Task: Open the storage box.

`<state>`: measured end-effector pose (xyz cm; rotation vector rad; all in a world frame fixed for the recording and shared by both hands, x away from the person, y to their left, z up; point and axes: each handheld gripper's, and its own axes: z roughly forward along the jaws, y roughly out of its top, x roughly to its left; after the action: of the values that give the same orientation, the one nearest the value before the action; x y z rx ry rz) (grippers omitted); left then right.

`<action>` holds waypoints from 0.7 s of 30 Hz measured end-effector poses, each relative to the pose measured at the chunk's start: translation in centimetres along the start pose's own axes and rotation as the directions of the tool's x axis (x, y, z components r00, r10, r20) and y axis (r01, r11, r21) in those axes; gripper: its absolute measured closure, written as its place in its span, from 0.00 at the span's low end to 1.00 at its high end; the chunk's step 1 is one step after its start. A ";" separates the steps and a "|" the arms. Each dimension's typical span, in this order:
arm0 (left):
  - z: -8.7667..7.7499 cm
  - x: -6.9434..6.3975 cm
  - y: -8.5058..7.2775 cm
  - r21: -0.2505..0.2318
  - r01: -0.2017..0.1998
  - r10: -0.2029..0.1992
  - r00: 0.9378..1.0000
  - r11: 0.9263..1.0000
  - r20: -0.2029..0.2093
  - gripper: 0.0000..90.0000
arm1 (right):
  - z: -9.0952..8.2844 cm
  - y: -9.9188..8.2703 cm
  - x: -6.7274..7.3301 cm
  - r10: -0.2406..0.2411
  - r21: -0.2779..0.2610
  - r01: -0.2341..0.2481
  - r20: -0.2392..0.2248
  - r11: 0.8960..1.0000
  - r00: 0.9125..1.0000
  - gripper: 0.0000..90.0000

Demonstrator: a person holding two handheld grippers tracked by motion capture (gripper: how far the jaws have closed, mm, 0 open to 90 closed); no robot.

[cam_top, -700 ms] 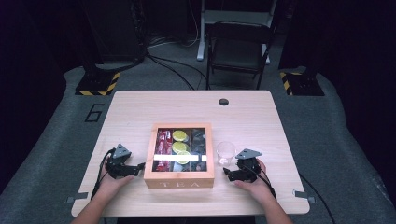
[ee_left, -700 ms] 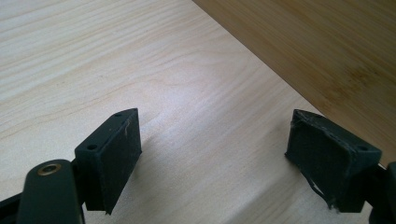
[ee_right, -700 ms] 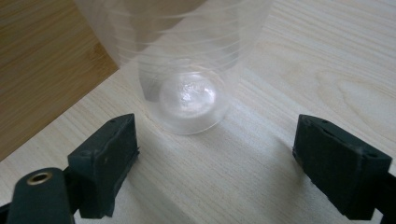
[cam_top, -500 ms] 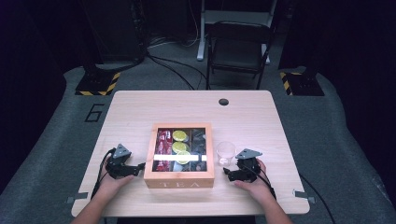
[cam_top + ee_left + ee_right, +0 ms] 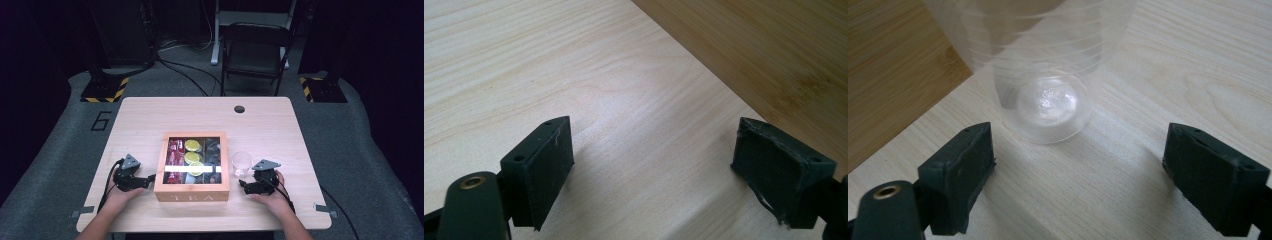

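A wooden tea box with a clear lid sits at the middle of the table's near half, holding red, yellow and dark tea packets. A clear plastic cup stands just right of the box. My left gripper rests on the table at the box's left side, open and empty; its own view shows the box wall close ahead of the jaws. My right gripper lies right of the box, open, with the cup upright just beyond its jaws.
The light wooden table has a small round hole near its far edge. A dark chair stands behind the table. Yellow-black striped floor plates lie at the far left and right.
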<state>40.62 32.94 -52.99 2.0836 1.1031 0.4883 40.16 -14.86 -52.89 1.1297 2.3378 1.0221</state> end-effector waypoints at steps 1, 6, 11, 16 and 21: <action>0.0 0.0 0.0 0.002 -0.004 0.004 1.000 1.000 0.000 0.18 | 0.0 0.0 0.0 0.003 -0.002 -0.003 0.001 1.000 1.000 0.14; 0.0 0.0 0.0 -0.005 0.002 -0.002 1.000 1.000 -0.006 0.19 | -0.1 -0.1 0.1 0.012 0.000 -0.012 0.002 1.000 1.000 0.16; -0.4 0.0 0.2 0.004 -0.006 0.006 1.000 1.000 0.002 0.37 | -0.5 0.1 0.3 0.033 0.022 -0.033 0.009 0.999 0.999 0.27; -0.9 0.3 0.3 -0.011 0.050 -0.050 0.999 0.999 0.008 0.42 | -1.7 0.8 0.5 -0.002 -0.032 0.004 0.049 0.999 0.999 0.34; -1.7 0.5 0.5 -0.025 0.106 -0.105 0.994 0.994 0.022 0.47 | -2.5 1.0 0.2 0.038 -0.043 -0.036 0.037 0.998 0.999 0.40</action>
<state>40.16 33.88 -51.44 1.9922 1.1824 0.4269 39.11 -15.42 -50.51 1.1698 2.2639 1.0489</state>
